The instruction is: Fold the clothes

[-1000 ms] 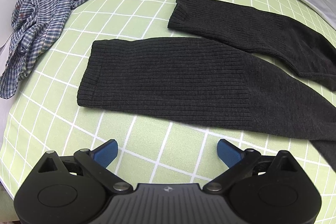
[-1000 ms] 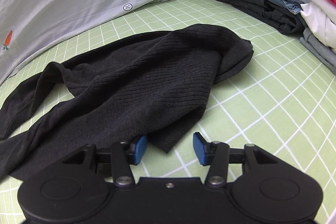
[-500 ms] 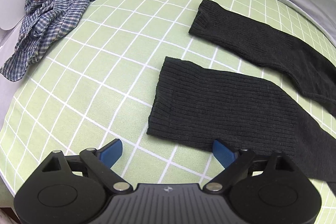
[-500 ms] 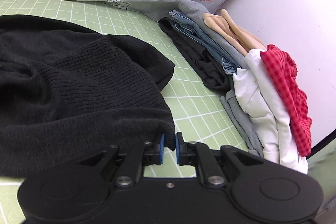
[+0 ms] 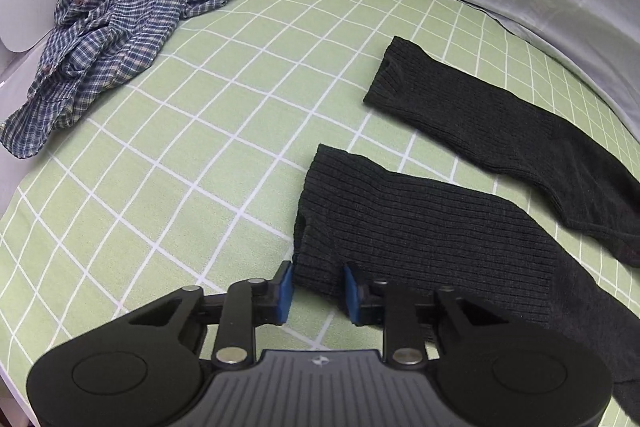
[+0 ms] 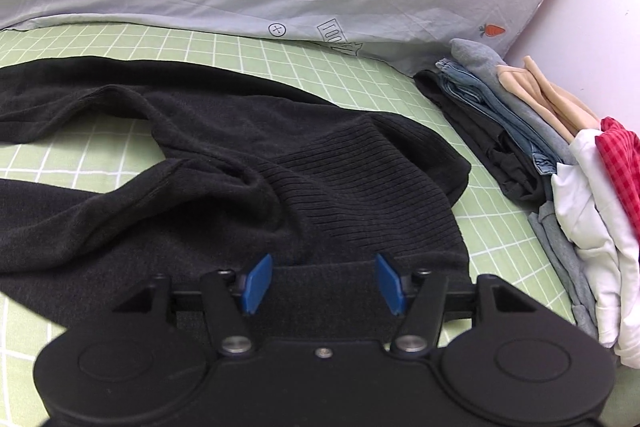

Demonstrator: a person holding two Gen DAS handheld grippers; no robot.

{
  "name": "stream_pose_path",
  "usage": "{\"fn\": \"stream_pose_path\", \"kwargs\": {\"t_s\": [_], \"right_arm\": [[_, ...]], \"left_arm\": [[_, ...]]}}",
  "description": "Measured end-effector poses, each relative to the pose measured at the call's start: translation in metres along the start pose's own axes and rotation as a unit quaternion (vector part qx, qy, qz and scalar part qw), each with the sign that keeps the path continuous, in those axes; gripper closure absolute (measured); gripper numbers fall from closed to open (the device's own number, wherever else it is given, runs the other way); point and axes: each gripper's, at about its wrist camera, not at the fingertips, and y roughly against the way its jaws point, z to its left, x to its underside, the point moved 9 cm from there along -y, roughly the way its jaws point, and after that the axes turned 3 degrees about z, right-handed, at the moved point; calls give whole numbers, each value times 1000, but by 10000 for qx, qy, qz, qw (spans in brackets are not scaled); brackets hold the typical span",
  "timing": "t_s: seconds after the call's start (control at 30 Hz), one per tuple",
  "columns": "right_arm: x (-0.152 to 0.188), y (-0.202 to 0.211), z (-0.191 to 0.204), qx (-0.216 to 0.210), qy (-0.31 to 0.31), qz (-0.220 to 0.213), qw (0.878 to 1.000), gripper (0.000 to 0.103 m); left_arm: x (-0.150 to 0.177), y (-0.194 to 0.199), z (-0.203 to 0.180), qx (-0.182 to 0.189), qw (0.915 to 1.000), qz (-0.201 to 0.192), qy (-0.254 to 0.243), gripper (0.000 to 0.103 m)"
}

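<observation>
You have a stack of folded clothes (image 6: pixel 560 163) at the right of the right-wrist frame, but the black sweater (image 6: pixel 248 163) in the lower middle of both frames lies only partly folded on the bed (image 5: pixel 224 131), and the checked shirt (image 5: pixel 116 27) at upper left waits crumpled. Your left hand-held gripper (image 5: pixel 316 291) stands narrowly open around the cuff of the near sleeve (image 5: pixel 420 227), not yet pinching. Your right hand-held gripper (image 6: pixel 322 285) is wide open over the sweater and holds nothing.
</observation>
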Motion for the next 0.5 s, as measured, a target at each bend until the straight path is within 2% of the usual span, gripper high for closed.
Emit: {"fn": "stream_pose_path", "kwargs": {"t_s": [0.07,0.23,0.37,0.5], "right_arm": [[1,0,2,-21,63,4,10000,44],[1,-1,4,-33,88,27,10000,45],[1,-3,5,-23,156,41,9999,45],[-3,2,14,-212,309,-89,9993,45]], "left_arm": [[-2,3,0,219,9996,-12,185,91],[-23,27,-3,604,9960,-311,584,91],[-57,54,-6,937,9876,-788,986,91],[-88,75,-11,1001,9815,-1198,1107,91]]}}
